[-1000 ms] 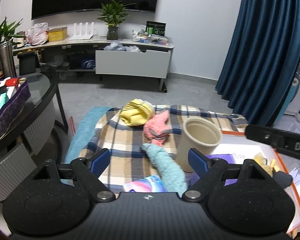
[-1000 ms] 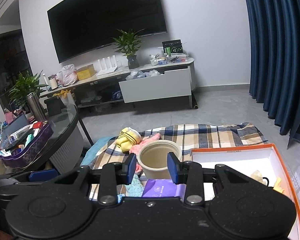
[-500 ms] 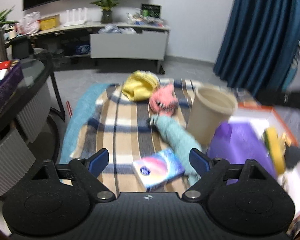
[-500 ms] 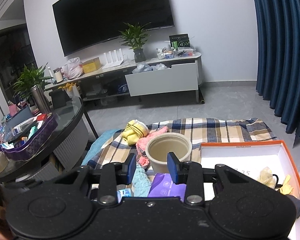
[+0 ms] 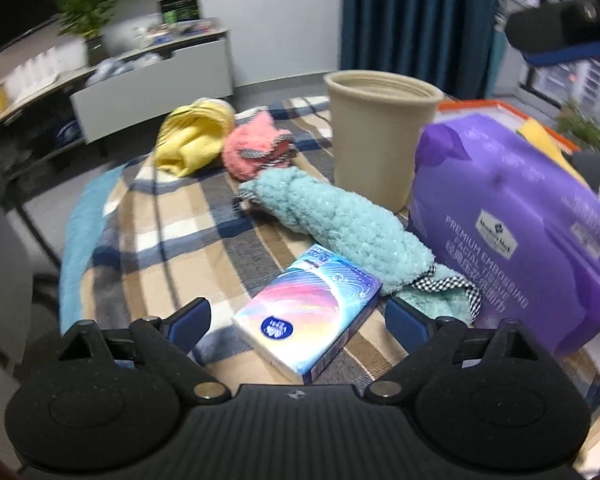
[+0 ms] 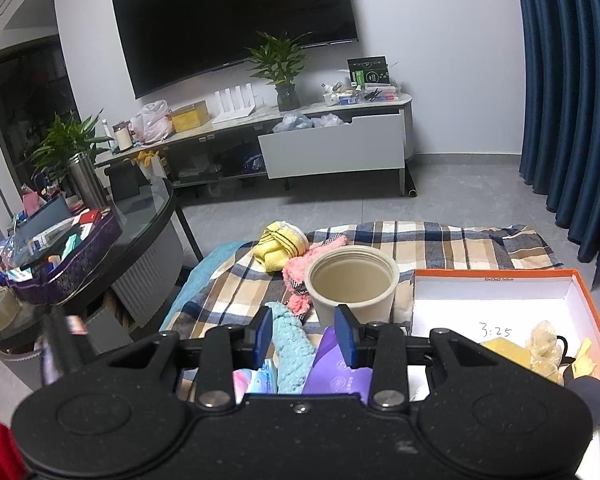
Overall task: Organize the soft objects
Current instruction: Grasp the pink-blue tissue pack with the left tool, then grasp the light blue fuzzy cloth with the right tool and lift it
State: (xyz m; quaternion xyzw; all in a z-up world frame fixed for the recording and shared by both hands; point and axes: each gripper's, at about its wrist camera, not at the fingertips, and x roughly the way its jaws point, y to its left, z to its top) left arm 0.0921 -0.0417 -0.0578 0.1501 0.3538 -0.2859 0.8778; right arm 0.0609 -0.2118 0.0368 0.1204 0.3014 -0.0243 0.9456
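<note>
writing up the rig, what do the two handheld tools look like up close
Both match: the left tool and right tool have a matte black, speckled body with a ribbed centre strip, two round discs, triangular cut-outs in the black arms, silver pivot screws and blue fingertips. No cables or lettering show. Something red shows at the right view's lower-left corner.

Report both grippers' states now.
Left gripper: open, jaws just widening, small rainbow tissue pack lying between them, ungripped.
Right gripper: open, holding nothing.
</note>
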